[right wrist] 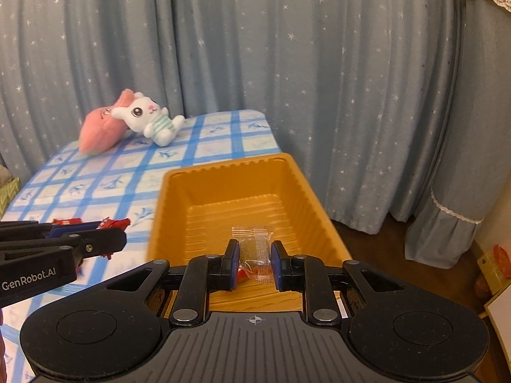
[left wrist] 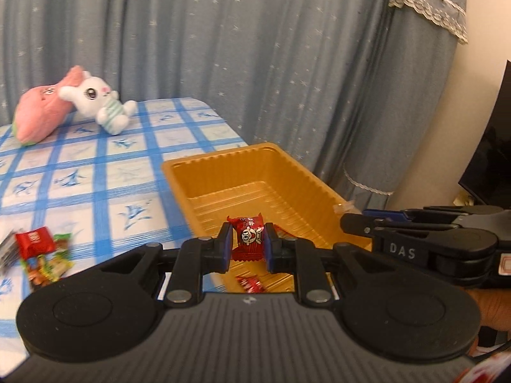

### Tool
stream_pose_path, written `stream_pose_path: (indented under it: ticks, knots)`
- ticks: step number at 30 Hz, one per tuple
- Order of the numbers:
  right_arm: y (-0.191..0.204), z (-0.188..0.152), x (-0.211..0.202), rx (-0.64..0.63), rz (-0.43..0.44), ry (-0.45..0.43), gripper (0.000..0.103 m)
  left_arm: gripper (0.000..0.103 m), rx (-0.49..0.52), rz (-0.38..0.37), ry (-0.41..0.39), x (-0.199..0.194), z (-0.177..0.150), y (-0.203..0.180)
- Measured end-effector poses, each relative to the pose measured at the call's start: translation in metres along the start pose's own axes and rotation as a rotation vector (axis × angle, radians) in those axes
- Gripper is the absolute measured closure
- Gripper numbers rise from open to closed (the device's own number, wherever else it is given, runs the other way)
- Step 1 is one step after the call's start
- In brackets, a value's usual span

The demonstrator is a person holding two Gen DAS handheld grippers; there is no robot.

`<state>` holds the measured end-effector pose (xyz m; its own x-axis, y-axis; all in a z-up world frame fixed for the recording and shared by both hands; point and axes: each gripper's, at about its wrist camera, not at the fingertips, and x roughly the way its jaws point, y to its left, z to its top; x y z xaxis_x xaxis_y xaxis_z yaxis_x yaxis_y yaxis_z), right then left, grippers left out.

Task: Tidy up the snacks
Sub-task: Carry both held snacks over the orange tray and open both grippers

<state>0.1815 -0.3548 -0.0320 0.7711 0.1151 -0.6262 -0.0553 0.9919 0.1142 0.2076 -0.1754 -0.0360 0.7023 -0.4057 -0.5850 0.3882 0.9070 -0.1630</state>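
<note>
My left gripper [left wrist: 248,245] is shut on a red candy packet [left wrist: 249,236] and holds it over the near end of the orange plastic tray [left wrist: 191,172]. Another red packet [left wrist: 249,284] lies on the tray floor below it. My right gripper [right wrist: 254,260] is shut on a clear wrapped snack [right wrist: 257,252] above the same tray [right wrist: 166,198]. The right gripper shows side-on in the left wrist view [left wrist: 351,223]. The left gripper with its red packet [right wrist: 113,223] shows at the left of the right wrist view. A heap of loose snacks [left wrist: 41,255] lies on the checked cloth.
The table has a blue checked cloth [left wrist: 95,172]. A pink plush [left wrist: 41,111] and a white rabbit plush [left wrist: 102,102] lie at its far end. Blue star curtains [left wrist: 255,48] hang behind. A dark screen [left wrist: 491,159] stands at the right.
</note>
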Motion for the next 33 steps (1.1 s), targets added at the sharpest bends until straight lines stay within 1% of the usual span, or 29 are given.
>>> stream_pose_path:
  ticks: [9,14,23,30,32,33]
  knots:
    - [-0.026,0.0,0.017,0.023,-0.019,0.024,0.082,0.085,0.022,-0.016,0.041,0.036,0.002,-0.009]
    - [-0.034,-0.002,0.022,0.041,-0.019,0.035,0.082,0.081,0.015,-0.019,0.061,0.048,-0.001,-0.005]
    - [-0.036,-0.003,0.023,0.063,0.014,0.042,0.082,0.081,-0.009,0.05,0.067,0.039,-0.009,0.017]
    - [-0.028,0.001,0.027,0.067,0.039,0.039,0.082,0.081,-0.016,0.06,0.062,0.03,-0.013,0.022]
    - [-0.028,0.003,0.029,0.077,0.056,0.035,0.081,0.079,-0.021,0.062,0.057,0.028,-0.014,0.022]
    - [-0.028,0.004,0.03,0.09,0.076,0.032,0.081,0.076,-0.026,0.064,0.051,0.026,-0.015,0.023]
